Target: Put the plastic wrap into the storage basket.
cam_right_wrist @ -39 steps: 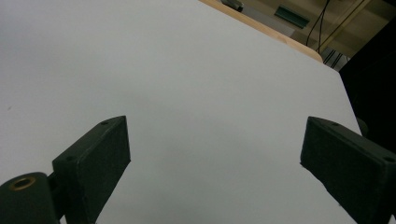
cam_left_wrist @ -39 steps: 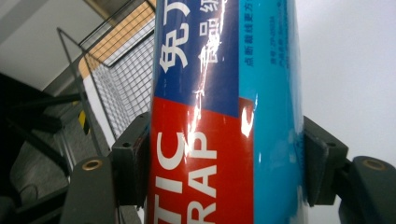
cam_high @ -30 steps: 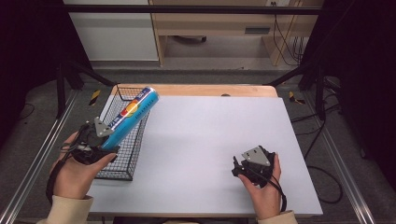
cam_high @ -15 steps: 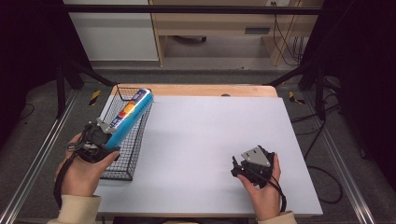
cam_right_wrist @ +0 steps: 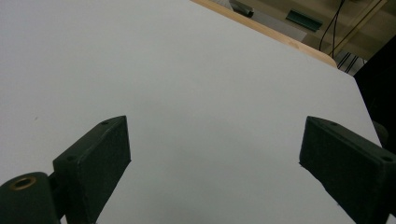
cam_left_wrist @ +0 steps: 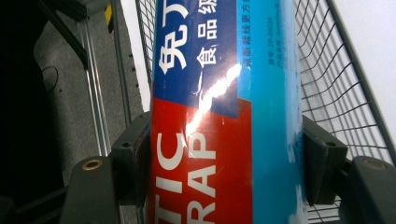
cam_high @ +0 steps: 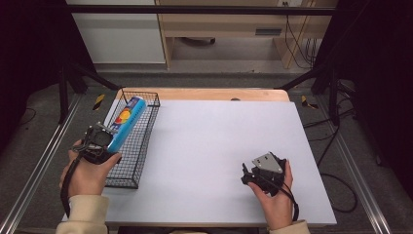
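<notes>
Over wire basket (cam_high: 139, 146): left hand-held gripper (cam_left_wrist: 224, 158) clamps "TIC RAP"-lettered tube (cam_left_wrist: 224, 93); right hand-held gripper (cam_right_wrist: 215, 163) wide.

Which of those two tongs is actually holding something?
The left tongs, over the wire basket. Their jaws clamp a blue and red plastic wrap tube. The right tongs are open over the bare table.

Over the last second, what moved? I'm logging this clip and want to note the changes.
The left gripper, shut on the plastic wrap box, carried it left and lower over the wire basket. The right gripper stayed open at the table's near right.
</notes>
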`<state>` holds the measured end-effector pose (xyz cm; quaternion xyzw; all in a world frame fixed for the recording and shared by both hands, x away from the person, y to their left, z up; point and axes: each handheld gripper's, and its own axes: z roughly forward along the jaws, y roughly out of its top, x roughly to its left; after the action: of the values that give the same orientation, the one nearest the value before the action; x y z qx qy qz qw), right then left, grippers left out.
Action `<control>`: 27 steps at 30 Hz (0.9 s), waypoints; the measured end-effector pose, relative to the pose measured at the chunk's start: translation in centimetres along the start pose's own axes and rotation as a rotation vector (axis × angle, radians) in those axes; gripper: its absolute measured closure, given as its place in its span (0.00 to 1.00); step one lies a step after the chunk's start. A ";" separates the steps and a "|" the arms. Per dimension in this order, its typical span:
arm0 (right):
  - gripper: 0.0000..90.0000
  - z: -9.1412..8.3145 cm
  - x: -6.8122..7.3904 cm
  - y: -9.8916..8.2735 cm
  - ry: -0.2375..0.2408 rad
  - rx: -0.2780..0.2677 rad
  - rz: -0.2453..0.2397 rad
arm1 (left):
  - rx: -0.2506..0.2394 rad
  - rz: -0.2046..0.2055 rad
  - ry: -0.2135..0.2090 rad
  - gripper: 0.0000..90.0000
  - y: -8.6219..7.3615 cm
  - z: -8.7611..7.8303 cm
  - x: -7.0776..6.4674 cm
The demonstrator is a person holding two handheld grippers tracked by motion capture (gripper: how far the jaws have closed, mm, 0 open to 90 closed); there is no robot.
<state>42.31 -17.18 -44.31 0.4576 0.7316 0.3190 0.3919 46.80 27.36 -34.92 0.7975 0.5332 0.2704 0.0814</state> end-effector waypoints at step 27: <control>0.11 0.1 0.0 0.0 0.003 0.005 0.001 | 0.153 0.036 0.035 0.36 1.1 3.2 -1.6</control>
<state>42.37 -17.20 -44.36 0.4583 0.7329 0.3181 0.3894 48.89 26.01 -37.70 0.8060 0.5391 0.2443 0.0058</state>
